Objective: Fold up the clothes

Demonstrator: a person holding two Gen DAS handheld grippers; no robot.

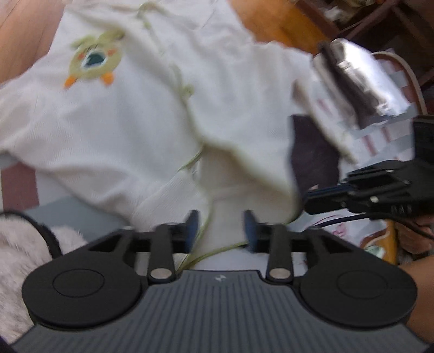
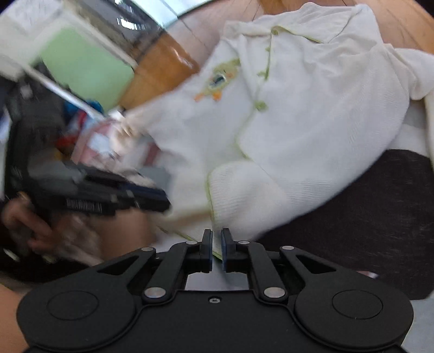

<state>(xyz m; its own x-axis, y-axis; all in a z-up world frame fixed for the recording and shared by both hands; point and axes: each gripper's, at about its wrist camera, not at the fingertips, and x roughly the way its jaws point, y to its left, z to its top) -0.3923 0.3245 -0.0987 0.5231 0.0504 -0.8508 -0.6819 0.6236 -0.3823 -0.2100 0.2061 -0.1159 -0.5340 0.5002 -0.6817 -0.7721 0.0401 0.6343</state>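
Note:
A cream baby garment [image 1: 130, 122] with green trim and a green duck patch [image 1: 95, 58] hangs spread in front of me; it also shows in the right wrist view [image 2: 312, 114]. My left gripper [image 1: 221, 228] stands with its jaws a hand's width apart, and the garment's lower hem lies between them. My right gripper [image 2: 216, 248] is nearly closed and pinches the hem's green-trimmed edge. The right gripper also shows at the right of the left wrist view [image 1: 360, 190]. Both views are blurred by motion.
A wooden floor [image 2: 407, 24] lies beyond the garment. A dark cloth [image 2: 366, 217] lies under its right side. A fluffy pink item [image 1: 16, 252] sits at lower left. A checked bag [image 1: 379, 130] and clutter stand at the side.

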